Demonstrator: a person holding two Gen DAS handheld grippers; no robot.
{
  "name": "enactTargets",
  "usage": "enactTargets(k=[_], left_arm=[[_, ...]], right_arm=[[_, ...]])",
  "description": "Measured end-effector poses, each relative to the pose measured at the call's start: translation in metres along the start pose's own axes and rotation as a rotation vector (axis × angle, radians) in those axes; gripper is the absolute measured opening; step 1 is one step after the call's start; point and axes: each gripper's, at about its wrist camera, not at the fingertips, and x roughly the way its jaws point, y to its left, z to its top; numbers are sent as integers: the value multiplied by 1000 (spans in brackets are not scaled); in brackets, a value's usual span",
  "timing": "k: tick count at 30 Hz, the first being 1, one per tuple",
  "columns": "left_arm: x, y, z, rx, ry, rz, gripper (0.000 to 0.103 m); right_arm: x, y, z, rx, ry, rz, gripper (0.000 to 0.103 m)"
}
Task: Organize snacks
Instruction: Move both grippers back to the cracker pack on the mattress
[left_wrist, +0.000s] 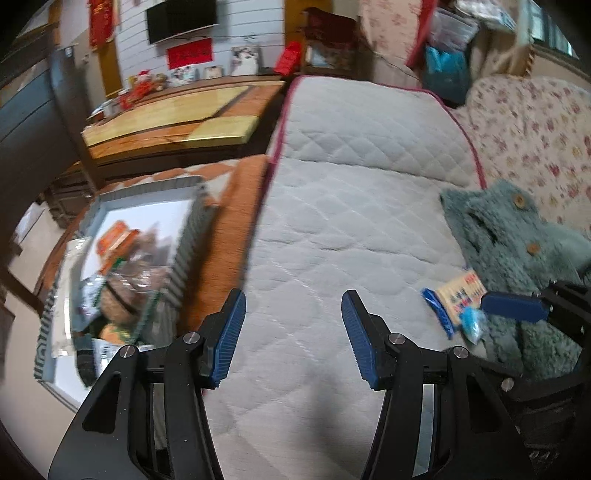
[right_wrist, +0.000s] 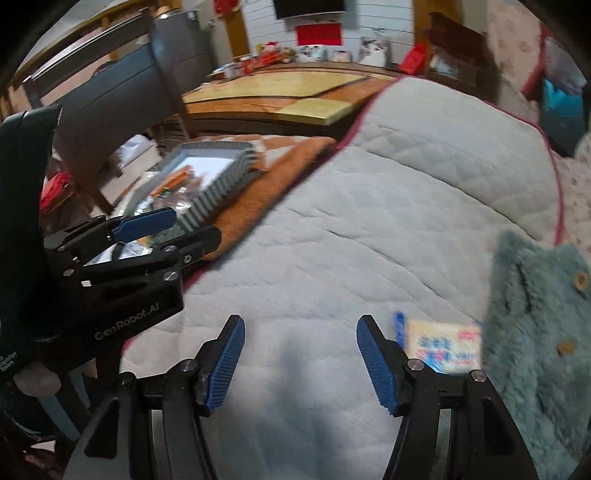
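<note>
Lying loose on the quilted bed cover, one flat snack packet (right_wrist: 441, 345) waits at the cover's near right edge, touching the teal fleece garment (right_wrist: 543, 332). Several other snacks (left_wrist: 122, 266) already sit in the grey pleated tray (left_wrist: 192, 225) on the orange mat beside the cover's left edge, so I judge the sorting mostly done with this packet left. Both the left claw (left_wrist: 293, 332) and right claw (right_wrist: 301, 360) stand apart, holding nothing.
</note>
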Motion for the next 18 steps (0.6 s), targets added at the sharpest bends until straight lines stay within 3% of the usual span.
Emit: enactTargets(k=[8,18], left_arm=[[9,-39,-6,61,38,-67,54],[15,-65,-11,111,67,-103,54]], right_arm=[[-11,-46,-25,82,20,-59,63],[-19,-71,-38,116,22,-126,64]])
